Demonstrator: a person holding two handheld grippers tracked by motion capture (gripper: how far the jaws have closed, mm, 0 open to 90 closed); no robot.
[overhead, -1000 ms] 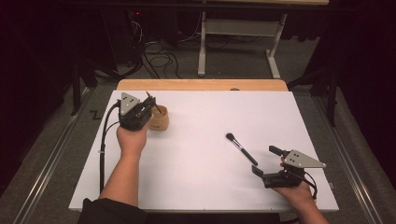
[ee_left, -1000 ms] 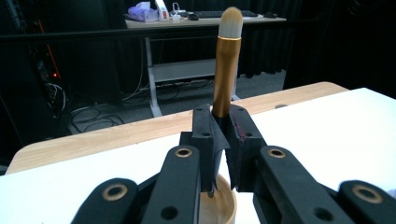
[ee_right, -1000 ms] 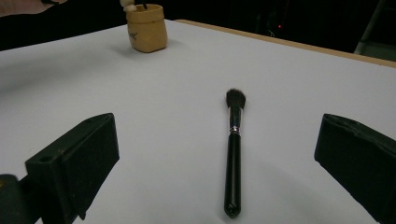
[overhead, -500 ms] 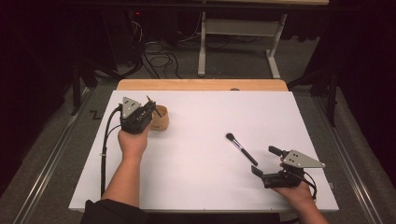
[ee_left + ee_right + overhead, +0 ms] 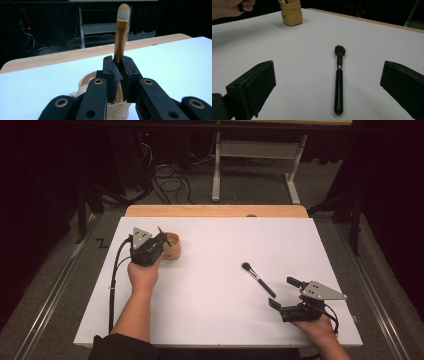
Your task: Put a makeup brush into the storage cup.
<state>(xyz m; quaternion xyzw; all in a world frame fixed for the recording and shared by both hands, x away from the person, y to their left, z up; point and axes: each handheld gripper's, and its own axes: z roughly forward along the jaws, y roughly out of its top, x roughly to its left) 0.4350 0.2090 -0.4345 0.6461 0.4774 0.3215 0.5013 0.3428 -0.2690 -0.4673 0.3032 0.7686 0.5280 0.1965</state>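
My left gripper (image 5: 119, 72) clamps the gold brush (image 5: 121, 37) over the wooden cup (image 5: 171, 246); the black brush (image 5: 338, 80) waits before my right gripper's (image 5: 332, 87) spread jaws.

The left gripper (image 5: 161, 240) sits in the upper left of the high view, jaws clamped together, forearm stretched forward. The right gripper (image 5: 284, 294) rests lower right, jaws spread wide.
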